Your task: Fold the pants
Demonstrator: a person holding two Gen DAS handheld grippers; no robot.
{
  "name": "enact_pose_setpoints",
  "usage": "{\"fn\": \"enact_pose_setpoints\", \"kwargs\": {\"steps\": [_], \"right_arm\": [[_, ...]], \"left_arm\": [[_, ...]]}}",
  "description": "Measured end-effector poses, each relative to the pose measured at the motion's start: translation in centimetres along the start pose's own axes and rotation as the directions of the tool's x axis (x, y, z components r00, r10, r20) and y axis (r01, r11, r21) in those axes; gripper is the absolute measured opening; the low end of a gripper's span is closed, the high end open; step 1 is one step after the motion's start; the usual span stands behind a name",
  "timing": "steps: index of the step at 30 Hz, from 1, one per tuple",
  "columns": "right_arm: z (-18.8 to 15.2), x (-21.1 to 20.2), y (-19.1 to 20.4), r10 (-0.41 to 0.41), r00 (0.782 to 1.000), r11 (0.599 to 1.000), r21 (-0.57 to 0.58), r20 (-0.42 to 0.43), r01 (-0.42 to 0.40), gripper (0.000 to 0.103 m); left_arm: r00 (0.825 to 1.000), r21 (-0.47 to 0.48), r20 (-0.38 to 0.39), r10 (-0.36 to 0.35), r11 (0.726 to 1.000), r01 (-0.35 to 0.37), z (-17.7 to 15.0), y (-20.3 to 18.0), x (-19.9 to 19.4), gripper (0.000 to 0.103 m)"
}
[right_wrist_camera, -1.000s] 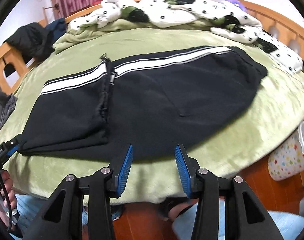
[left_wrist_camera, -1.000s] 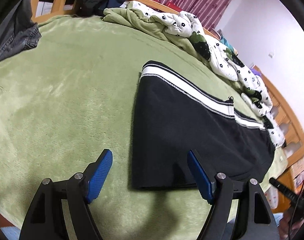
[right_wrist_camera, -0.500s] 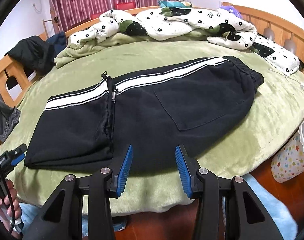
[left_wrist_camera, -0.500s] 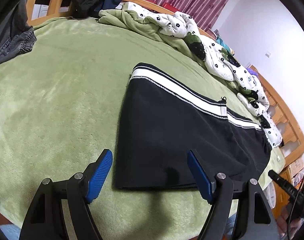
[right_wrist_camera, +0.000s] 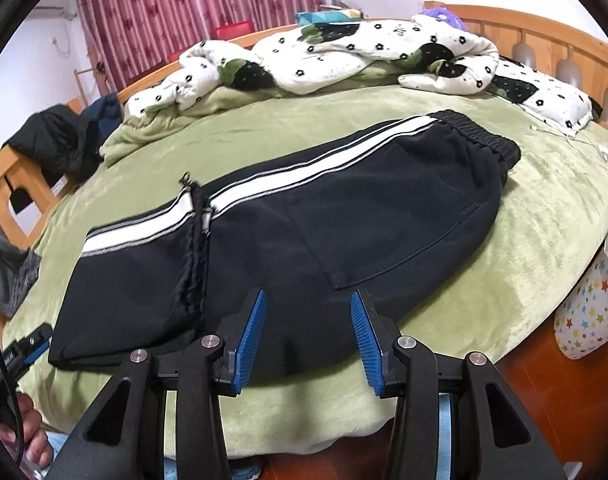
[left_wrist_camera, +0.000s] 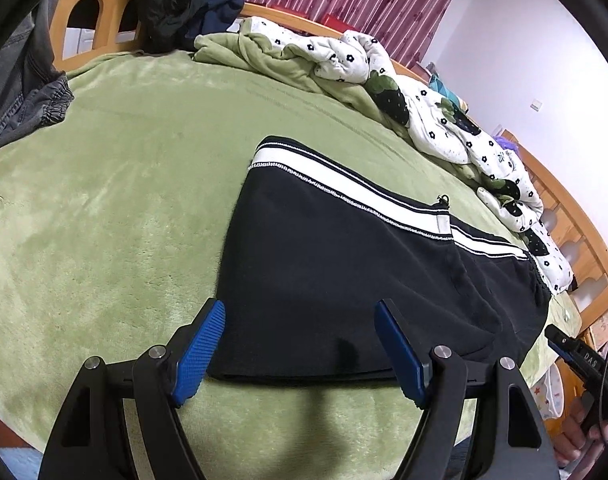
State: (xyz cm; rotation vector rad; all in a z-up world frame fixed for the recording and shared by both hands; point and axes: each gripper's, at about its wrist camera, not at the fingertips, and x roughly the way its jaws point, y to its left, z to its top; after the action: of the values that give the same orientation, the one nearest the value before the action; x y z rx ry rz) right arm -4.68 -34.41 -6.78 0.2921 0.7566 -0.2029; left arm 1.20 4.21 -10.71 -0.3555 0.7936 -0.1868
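Black pants (right_wrist_camera: 288,240) with a white side stripe (right_wrist_camera: 304,170) lying flat on the green bed (left_wrist_camera: 104,208), already doubled leg over leg and folded once, cuffs resting near the middle, waistband (right_wrist_camera: 477,140) off to the right. Left tongs (left_wrist_camera: 300,350) wide open, holding nothing, poised just over the near left fold edge. Right tongs (right_wrist_camera: 305,338) open too, though less wide, empty, hanging by the near hem below the back pocket (right_wrist_camera: 383,220). Looks like the pause between folds, with one more fold likely to come. Next move probably calls for dropping both tongs onto the near and left edges, pinching through all layers, then carrying that end over toward the waistband without dragging the stack. Crumpled spotted quilt (right_wrist_camera: 343,52) well clear at the far side
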Motion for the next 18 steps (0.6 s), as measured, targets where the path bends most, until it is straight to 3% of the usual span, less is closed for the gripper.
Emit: {"fn": "enact_pose_setpoints", "kwargs": {"steps": [11,18], "right_arm": [[0.1,-0.1,-2.5,-0.015,1.000,0.999,-0.038,0.002,0.015,0.044],[0.7,0.3,-3.2,-0.050,0.999,0.999,-0.018,-0.001,0.050,0.044]], "left_arm": [[0.997,0.052,0.045,0.066,0.996,-0.069,-1.5,0.2,0.2,0.075],[0.998,0.028,0.043,0.044,0.999,-0.046,-0.8,0.9,0.2,0.075]]}}
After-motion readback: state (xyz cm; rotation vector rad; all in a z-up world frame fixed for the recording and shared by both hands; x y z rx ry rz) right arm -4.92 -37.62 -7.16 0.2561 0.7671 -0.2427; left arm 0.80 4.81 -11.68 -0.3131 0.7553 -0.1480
